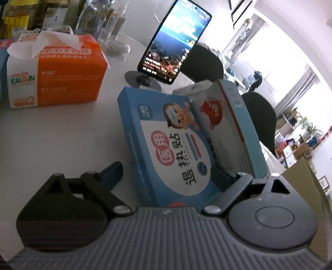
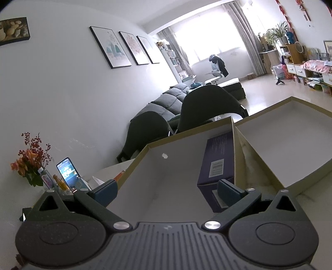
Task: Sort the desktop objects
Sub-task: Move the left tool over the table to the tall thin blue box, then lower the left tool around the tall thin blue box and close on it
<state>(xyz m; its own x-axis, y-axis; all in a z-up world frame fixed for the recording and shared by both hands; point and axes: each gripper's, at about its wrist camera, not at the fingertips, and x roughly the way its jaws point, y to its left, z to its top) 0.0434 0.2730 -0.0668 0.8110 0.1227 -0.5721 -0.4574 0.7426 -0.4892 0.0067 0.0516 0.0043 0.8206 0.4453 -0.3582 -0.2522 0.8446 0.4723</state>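
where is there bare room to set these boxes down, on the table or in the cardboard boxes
Bare floor fills the left cardboard box beside the purple box at its right wall; the right cardboard box looks empty. Tabletop is free below the tissue pack, left of the blue box. Crowded: bottles behind the tissues, phone stand.
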